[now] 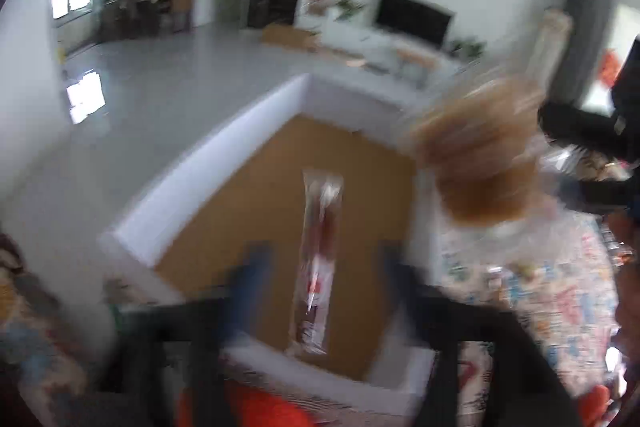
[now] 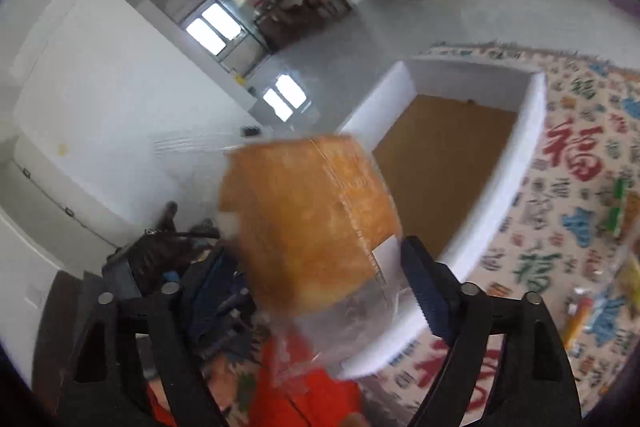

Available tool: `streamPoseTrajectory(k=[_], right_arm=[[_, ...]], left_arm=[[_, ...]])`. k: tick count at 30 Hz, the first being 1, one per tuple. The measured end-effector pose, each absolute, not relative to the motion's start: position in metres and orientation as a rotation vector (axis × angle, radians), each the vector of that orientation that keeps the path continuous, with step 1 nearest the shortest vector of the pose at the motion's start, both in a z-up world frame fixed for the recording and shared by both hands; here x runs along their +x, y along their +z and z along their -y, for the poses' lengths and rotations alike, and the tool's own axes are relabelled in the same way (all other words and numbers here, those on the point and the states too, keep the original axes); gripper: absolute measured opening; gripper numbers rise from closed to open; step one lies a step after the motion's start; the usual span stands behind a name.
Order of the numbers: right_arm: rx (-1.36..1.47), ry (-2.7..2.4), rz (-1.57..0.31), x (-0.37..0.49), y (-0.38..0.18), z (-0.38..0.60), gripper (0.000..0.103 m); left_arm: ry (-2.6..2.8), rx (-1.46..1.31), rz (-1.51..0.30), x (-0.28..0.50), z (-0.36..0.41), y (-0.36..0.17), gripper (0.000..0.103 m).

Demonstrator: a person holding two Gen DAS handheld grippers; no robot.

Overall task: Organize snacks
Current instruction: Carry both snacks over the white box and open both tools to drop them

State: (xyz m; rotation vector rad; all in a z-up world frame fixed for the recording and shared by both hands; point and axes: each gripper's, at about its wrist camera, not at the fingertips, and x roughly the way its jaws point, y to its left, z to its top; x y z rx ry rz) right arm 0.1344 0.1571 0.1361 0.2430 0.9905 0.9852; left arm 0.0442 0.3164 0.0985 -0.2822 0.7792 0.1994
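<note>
A white box (image 1: pixel 224 143) with a brown cardboard floor stands on the patterned tablecloth. A long clear-wrapped sausage stick (image 1: pixel 318 259) lies on the box floor, between the fingers of my left gripper (image 1: pixel 316 267), which is open above it and not touching it. My right gripper (image 2: pixel 320 267) holds a golden bread in a clear bag (image 2: pixel 308 219) beside the box (image 2: pixel 516 155). The same bread shows blurred in the left wrist view (image 1: pixel 480 155), at the box's right side.
The tablecloth (image 2: pixel 572 163) with red and blue characters carries several small snack packets (image 2: pixel 580 311) at the right. An orange-red item (image 2: pixel 304 399) lies under the right gripper. The room floor, a TV (image 1: pixel 414 17) and a white cabinet are beyond.
</note>
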Motion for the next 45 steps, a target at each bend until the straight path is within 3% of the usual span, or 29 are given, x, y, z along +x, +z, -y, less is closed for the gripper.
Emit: streamPoseTrajectory(k=[4, 9, 15, 19, 25, 33, 40, 45], right_arm=[[0.270, 0.935, -0.953, 0.142, 0.132, -0.175, 0.087], [0.118, 0.810, -0.839, 0.129, 0.122, -0.120, 0.087], [-0.099, 0.298, -0.940, 0.141, -0.001, 0.024, 0.087], [-0.039, -0.022, -0.973, 0.129, -0.049, 0.155, 0.087], [-0.033, -0.198, -0.916, 0.124, -0.059, 0.247, 0.087], [0.076, -0.191, -0.888, 0.128, -0.059, 0.278, 0.088], [0.079, -0.194, -0.887, 0.120, -0.062, 0.279, 0.089], [0.079, -0.194, -0.887, 0.120, -0.062, 0.279, 0.090]], left_arm=[[0.228, -0.292, -0.739, 0.031, -0.324, 0.088, 0.096], [0.255, -0.266, -0.616, 0.021, -0.303, 0.091, 0.096], [0.143, -0.117, -0.563, 0.050, -0.246, 0.090, 0.096], [0.216, 0.068, -0.604, 0.082, -0.205, 0.075, 0.096], [0.244, 0.161, -0.665, 0.100, -0.163, 0.056, 0.096], [0.222, 0.191, -0.693, 0.088, -0.141, 0.047, 0.096], [0.306, 0.275, -0.401, 0.041, -0.101, 0.090, 0.096], [0.080, 0.264, -0.356, 0.015, -0.045, 0.105, 0.103]])
